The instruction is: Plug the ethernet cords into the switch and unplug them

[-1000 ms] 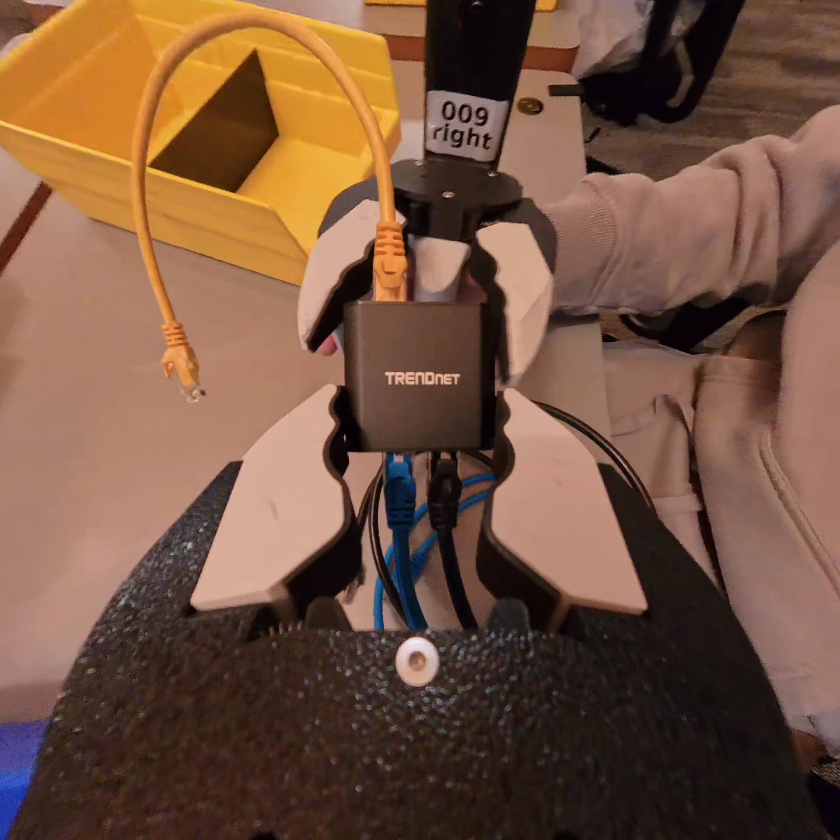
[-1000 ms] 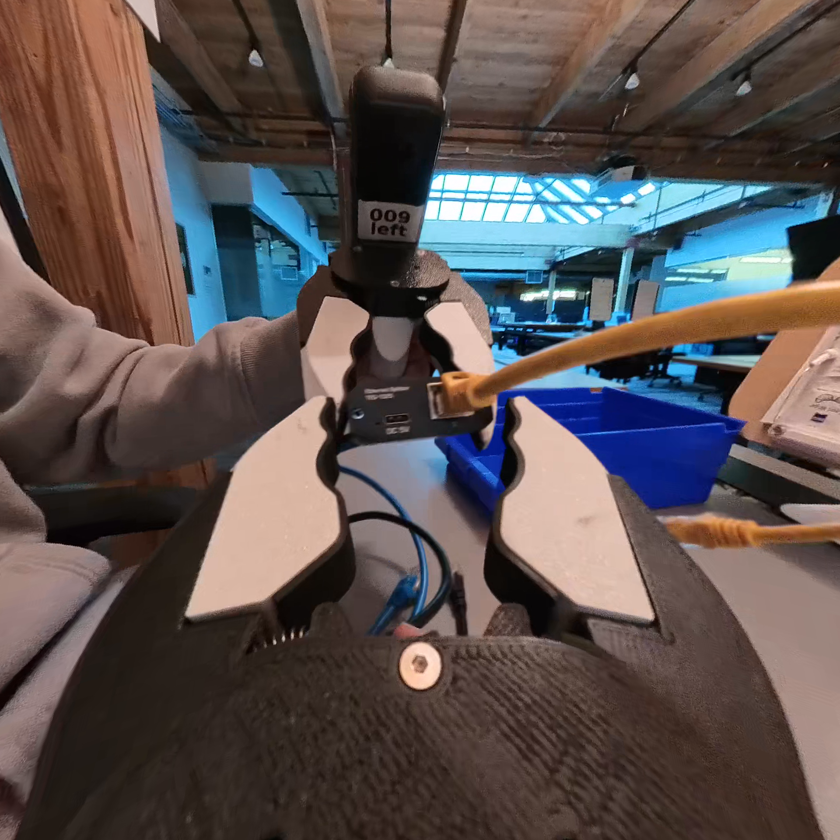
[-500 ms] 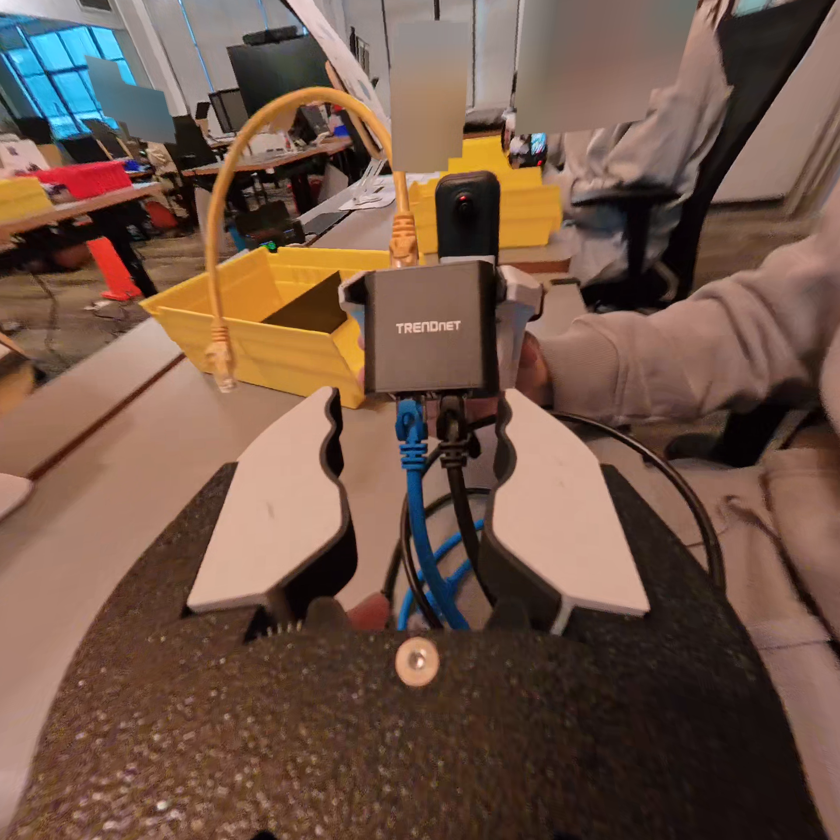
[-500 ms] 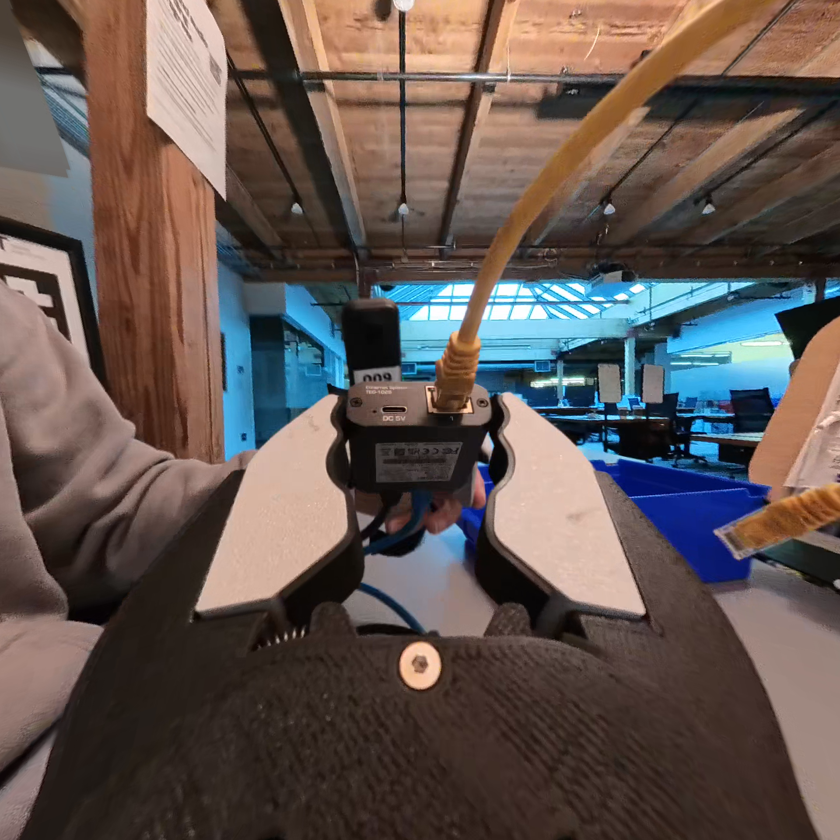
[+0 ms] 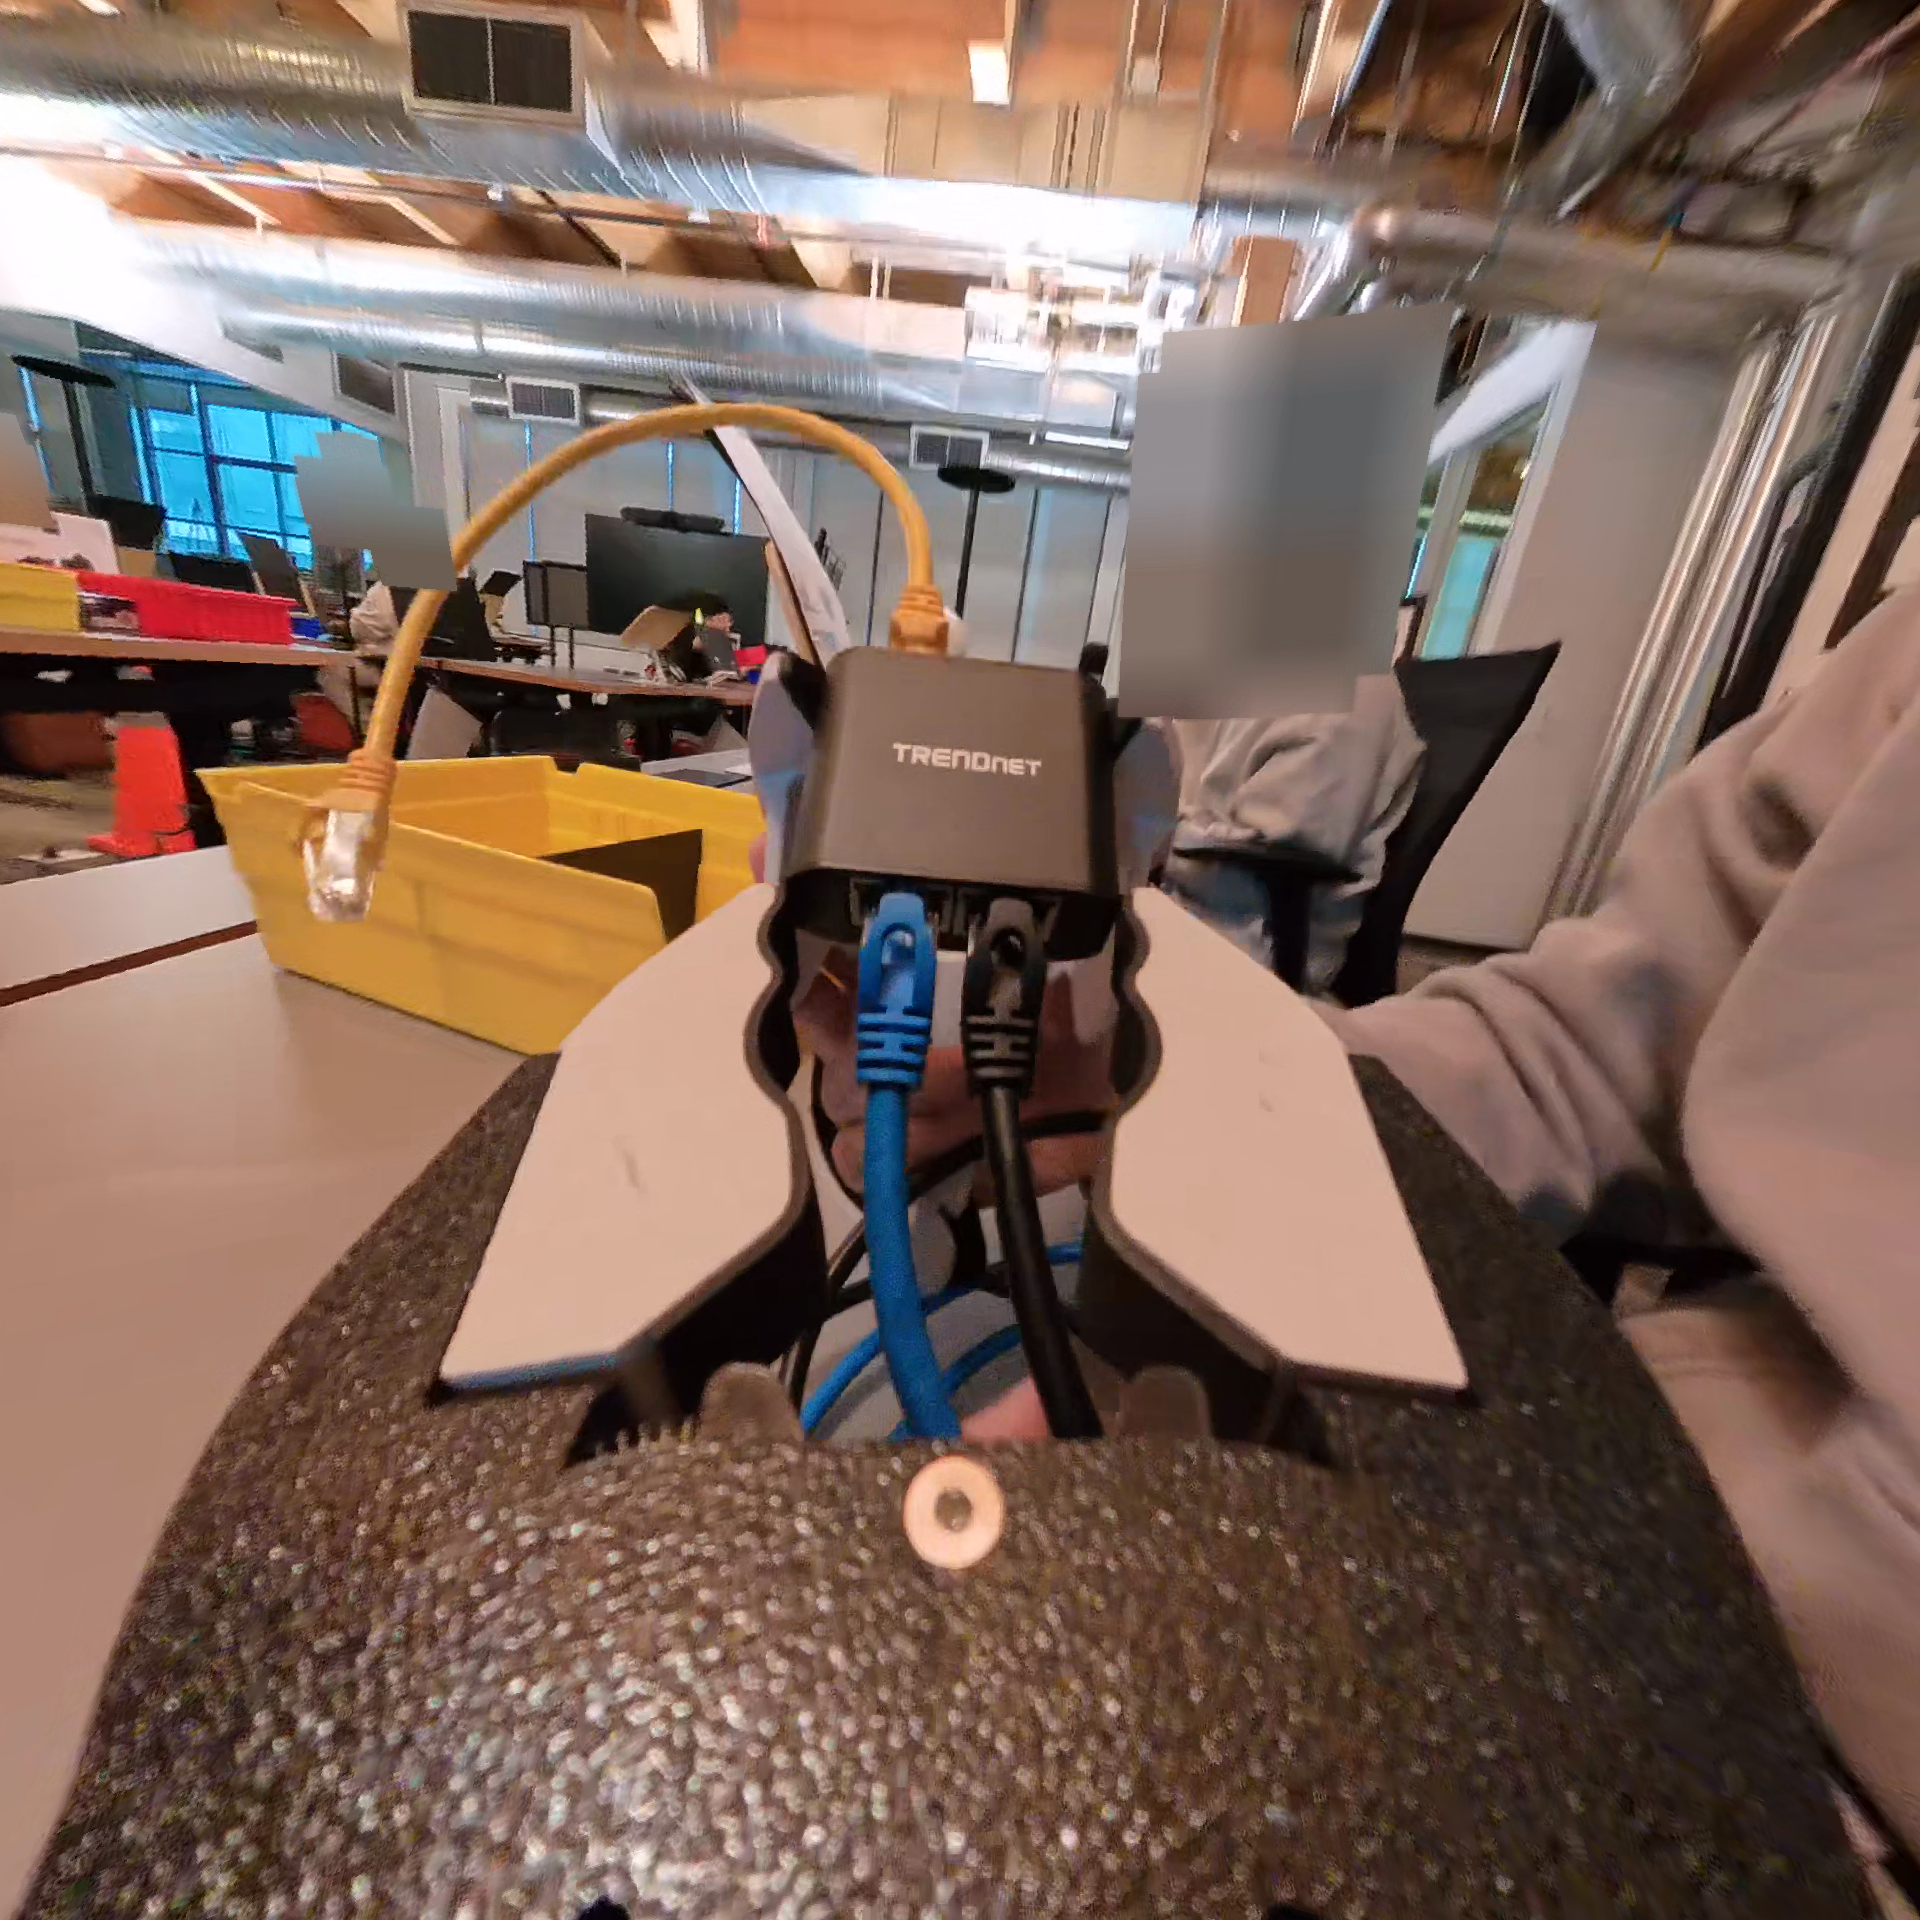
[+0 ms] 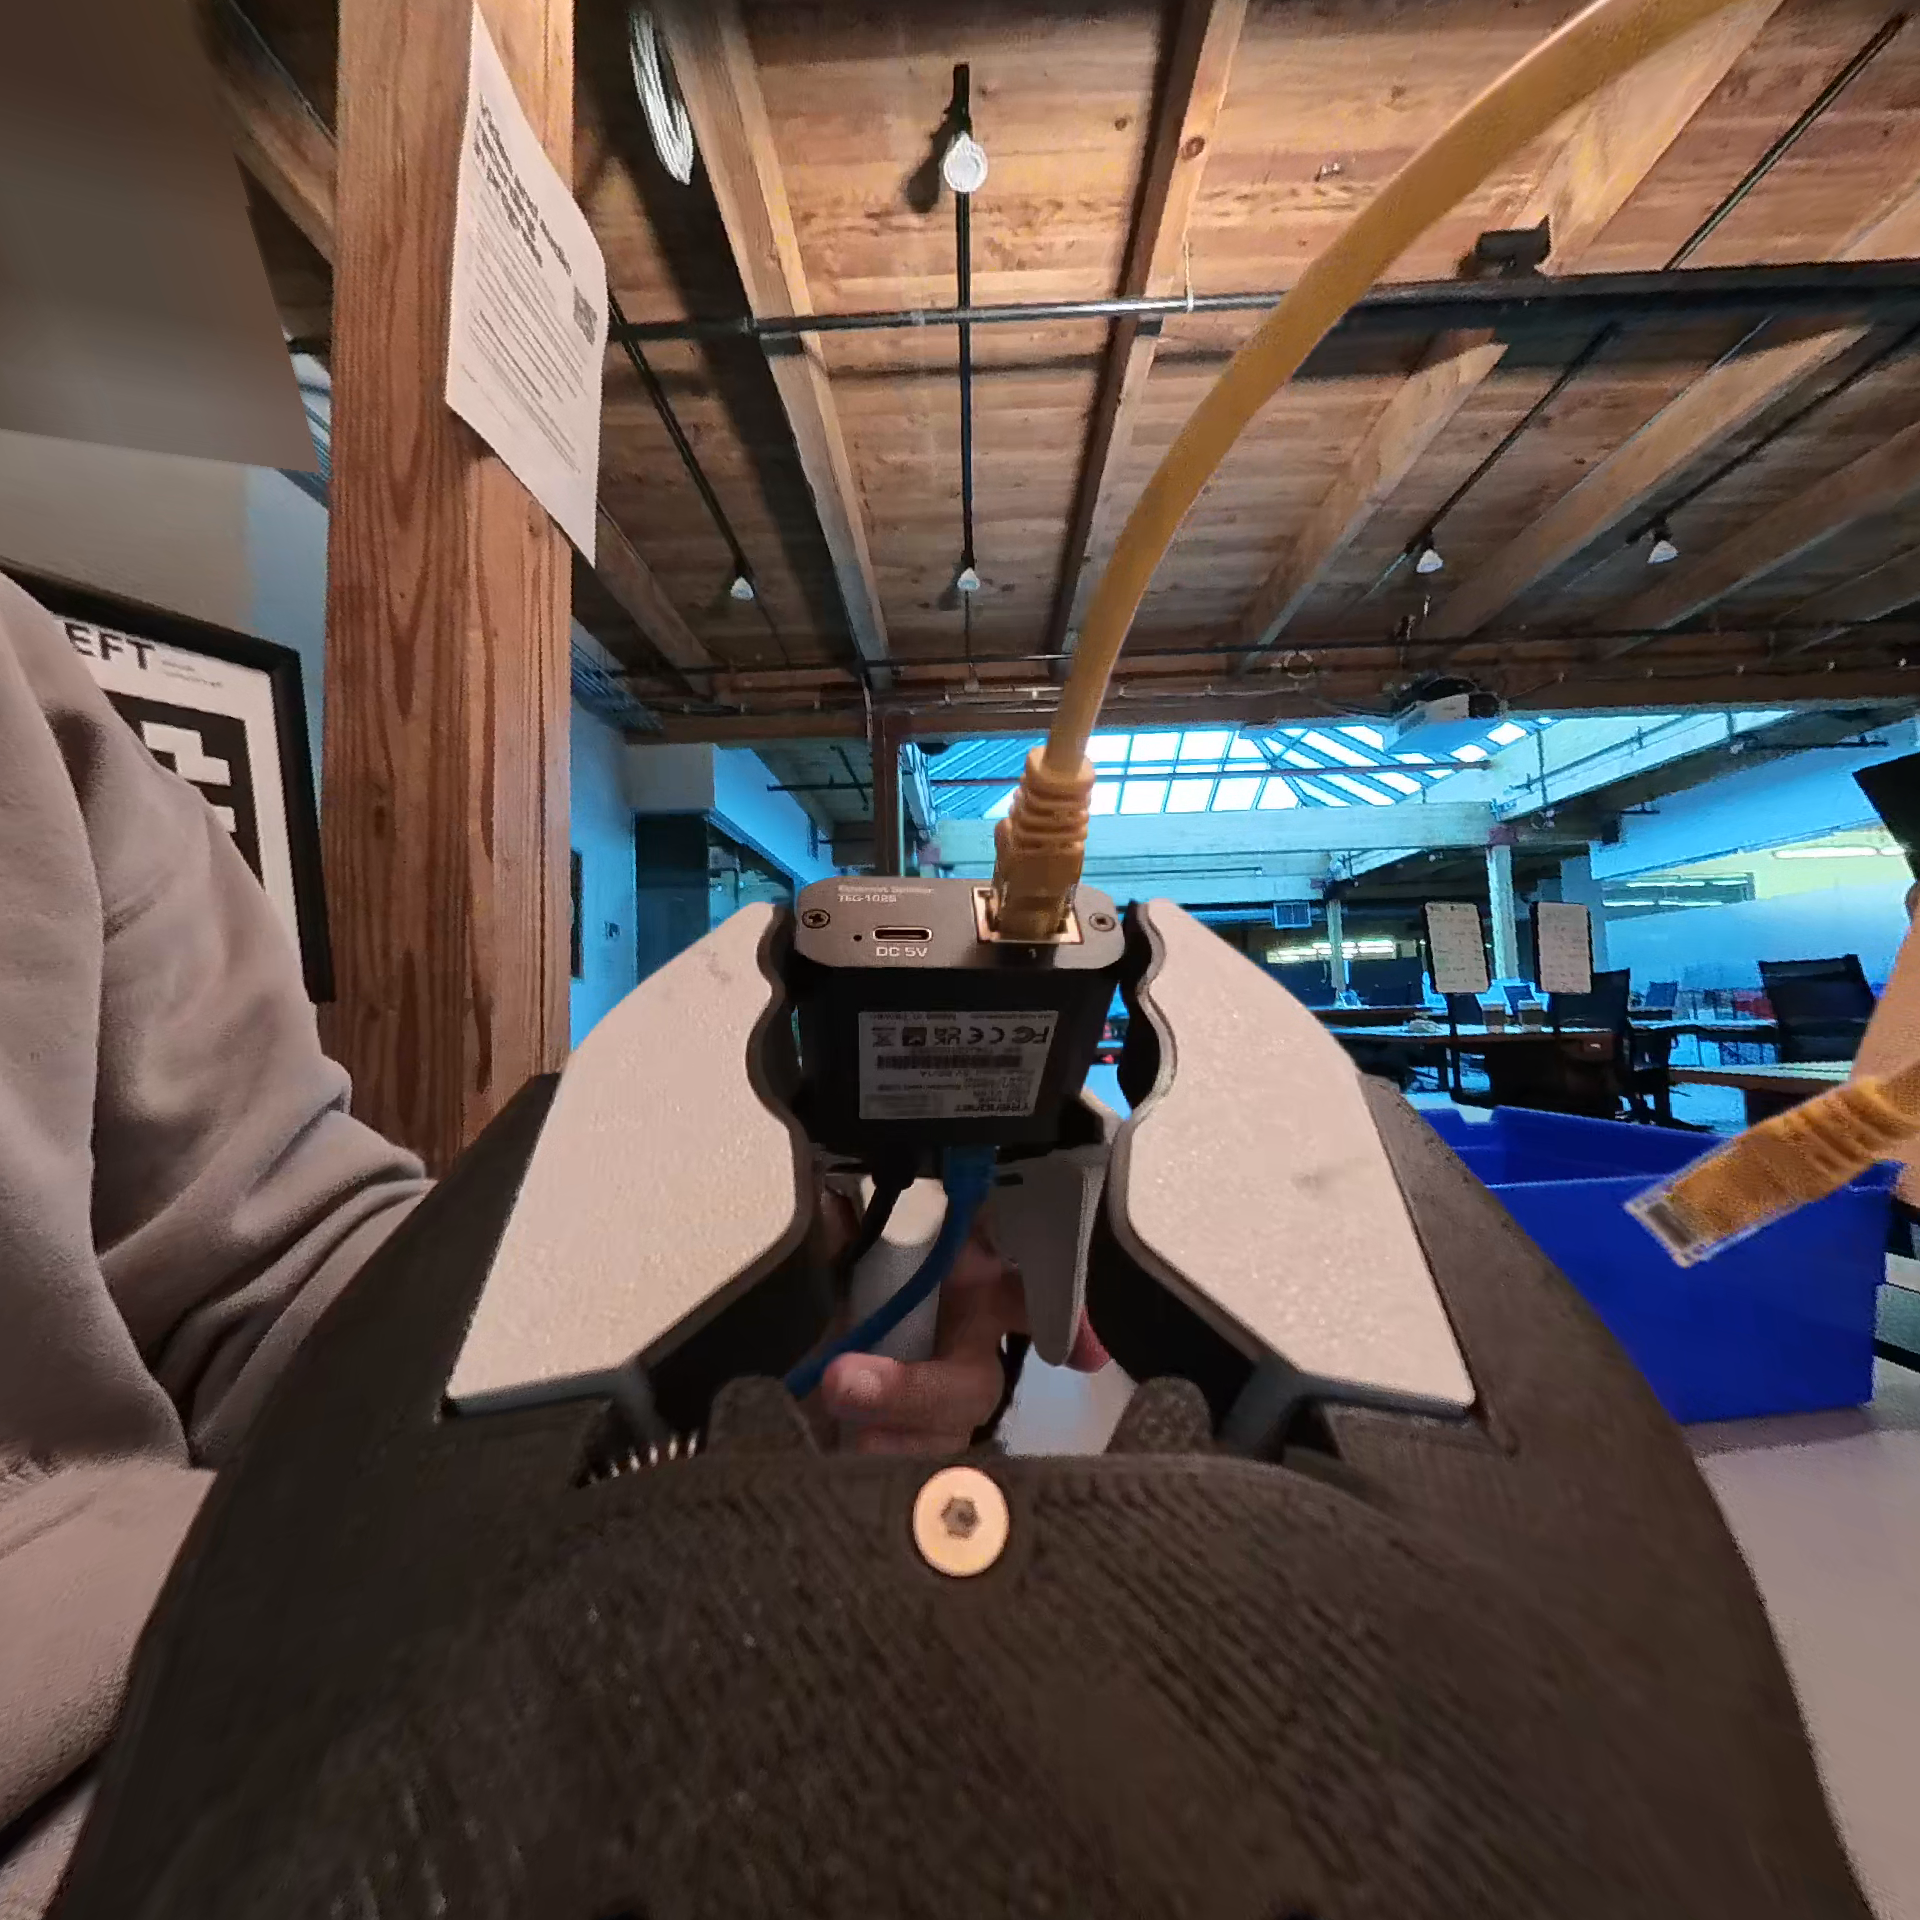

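A small black switch is held in the air between both grippers. A blue cord and a black cord are plugged into its near end. An orange cord is plugged into its far end, and its free plug hangs loose. My left gripper is shut on the port end, with its tips against the sides. My right gripper is shut on the switch body, with the orange plug on top. The right gripper's fingers show behind the switch.
A yellow bin stands on the grey table to the left. A blue bin stands to the right in the right wrist view. A person's grey sleeve is close on the right, and a wooden post stands behind. Both grippers' tips are close together, under 4 cm apart.
Both grippers have tilted upward with the switch. The right gripper has closed farther onto the switch body. The switch now sits at the left gripper's tips, with its port face turned toward that camera.
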Tool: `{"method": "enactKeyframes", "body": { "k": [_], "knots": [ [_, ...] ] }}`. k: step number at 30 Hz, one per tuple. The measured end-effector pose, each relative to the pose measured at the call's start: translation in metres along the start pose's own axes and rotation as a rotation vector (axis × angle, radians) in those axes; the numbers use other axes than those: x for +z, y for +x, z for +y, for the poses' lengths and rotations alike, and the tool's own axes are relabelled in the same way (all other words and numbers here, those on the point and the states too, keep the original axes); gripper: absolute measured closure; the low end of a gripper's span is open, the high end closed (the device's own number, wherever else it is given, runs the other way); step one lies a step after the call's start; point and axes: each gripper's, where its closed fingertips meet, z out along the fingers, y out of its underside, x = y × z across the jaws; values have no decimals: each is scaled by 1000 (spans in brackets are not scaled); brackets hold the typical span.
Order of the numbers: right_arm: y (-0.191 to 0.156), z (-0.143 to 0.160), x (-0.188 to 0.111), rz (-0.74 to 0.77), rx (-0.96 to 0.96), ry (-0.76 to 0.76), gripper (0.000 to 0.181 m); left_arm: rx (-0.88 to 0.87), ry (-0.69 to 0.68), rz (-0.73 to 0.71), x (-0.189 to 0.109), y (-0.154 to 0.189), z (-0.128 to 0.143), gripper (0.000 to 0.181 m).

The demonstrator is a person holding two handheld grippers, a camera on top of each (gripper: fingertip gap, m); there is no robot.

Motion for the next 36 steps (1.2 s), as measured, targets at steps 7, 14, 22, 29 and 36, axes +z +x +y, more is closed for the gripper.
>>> {"method": "enactKeyframes", "body": {
  "k": [7, 14, 22, 29, 36],
  "knots": [
    [0, -5, -3, -10, 30, 55, 121, 61, 22, -37, 9, 1, -3, 122],
    [-3, -2, -2, -31, 45, 47, 121, 47, 16, -19, 18, 5, 1, 118],
    [-6, -7, 1, -36, 47, 78, 121, 53, 71, -11, 24, 7, -5, 120],
    [-3, -7, -1, -27, 64, 94, 121, 35, 81, -16, 24, 5, -1, 120],
    [8, 5, -6, 11, 40, -77, 122, 92, -92, -104, 16, -10, 6, 120]
  ]
}}
